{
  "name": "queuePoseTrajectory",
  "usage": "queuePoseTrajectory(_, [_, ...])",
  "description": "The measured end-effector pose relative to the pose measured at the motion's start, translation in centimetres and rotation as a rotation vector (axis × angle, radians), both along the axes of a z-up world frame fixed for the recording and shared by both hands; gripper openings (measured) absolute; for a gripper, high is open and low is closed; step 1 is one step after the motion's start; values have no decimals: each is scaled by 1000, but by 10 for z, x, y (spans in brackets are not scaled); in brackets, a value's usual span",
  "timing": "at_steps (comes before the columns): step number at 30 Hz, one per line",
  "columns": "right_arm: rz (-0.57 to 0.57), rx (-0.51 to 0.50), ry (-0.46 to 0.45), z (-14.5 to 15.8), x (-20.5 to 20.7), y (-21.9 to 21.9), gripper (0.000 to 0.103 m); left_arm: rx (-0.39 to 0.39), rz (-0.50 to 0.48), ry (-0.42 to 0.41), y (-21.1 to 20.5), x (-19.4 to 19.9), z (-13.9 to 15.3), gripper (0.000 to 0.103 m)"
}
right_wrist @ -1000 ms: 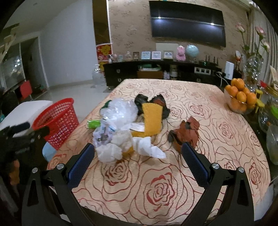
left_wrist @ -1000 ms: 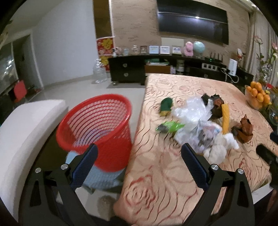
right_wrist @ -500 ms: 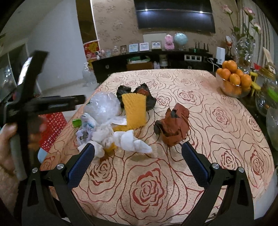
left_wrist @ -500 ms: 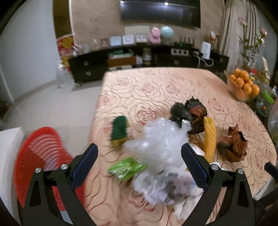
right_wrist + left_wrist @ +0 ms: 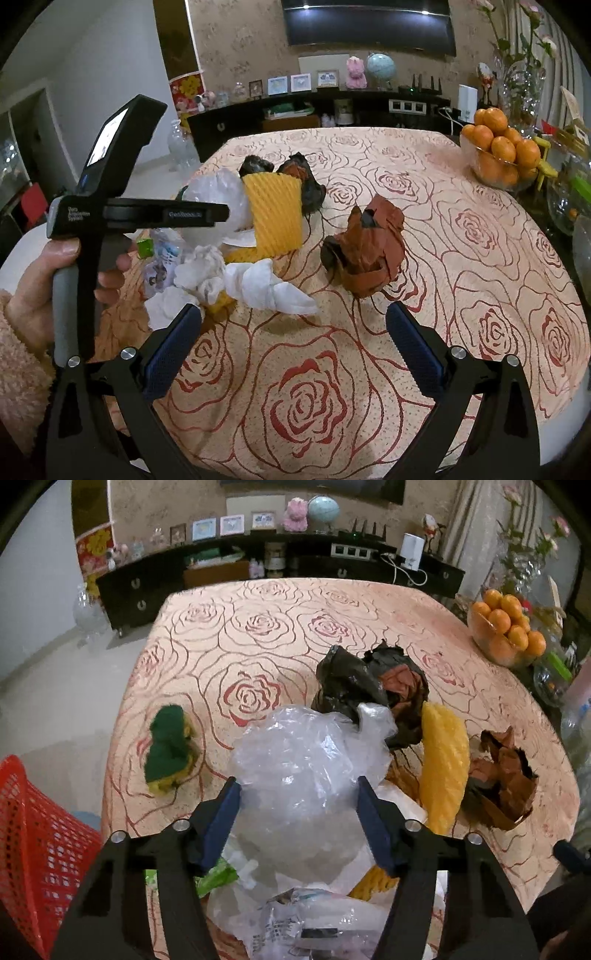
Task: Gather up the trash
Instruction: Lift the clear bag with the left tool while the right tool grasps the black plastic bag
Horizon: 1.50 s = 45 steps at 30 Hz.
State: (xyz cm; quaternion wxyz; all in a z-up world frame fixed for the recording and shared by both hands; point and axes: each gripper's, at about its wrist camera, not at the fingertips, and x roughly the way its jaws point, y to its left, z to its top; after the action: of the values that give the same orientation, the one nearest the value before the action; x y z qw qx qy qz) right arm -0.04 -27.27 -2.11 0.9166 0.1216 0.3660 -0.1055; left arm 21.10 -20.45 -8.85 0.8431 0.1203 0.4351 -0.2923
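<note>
A crumpled clear plastic bag [image 5: 303, 760] tops a trash pile on the rose-patterned table [image 5: 266, 627]. My left gripper [image 5: 295, 786] is closing around it, and both blue pads touch its sides. Around it lie a green sponge [image 5: 168, 746], a black crumpled bag [image 5: 354, 679], a yellow foam sleeve [image 5: 443, 760] and brown paper [image 5: 502, 779]. In the right wrist view a hand holds the left gripper [image 5: 147, 214] over the pile. My right gripper [image 5: 293, 317] hangs open in front of the white tissues [image 5: 258, 284] and brown paper [image 5: 369, 251], holding nothing.
A red mesh basket [image 5: 29, 842] stands on the floor off the table's left edge. A glass bowl of oranges [image 5: 495, 151] and glass vases sit at the table's right side. A dark sideboard [image 5: 332, 110] lines the far wall.
The left gripper swung from the red basket to over the pile, came down on the clear bag, and its jaws narrowed around it. The right gripper edged lower and closer to the table.
</note>
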Motion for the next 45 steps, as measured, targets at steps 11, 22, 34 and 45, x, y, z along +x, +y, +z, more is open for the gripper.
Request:
queuePoseTrajectory(11, [-63, -5, -9, 3, -4, -21, 97, -116, 33, -31, 30, -5, 31, 43])
queuePoseTrajectory(22, [-66, -62, -60, 43, 44, -64, 97, -204, 109, -159, 69, -16, 79, 43])
queuePoseTrajectory(34, [103, 33, 81, 10, 175, -79, 96, -206, 175, -181, 87, -7, 84, 43])
queuePoseTrajectory(45, [167, 17, 226, -23, 214, -64, 49, -181, 197, -198, 95, -7, 83, 43])
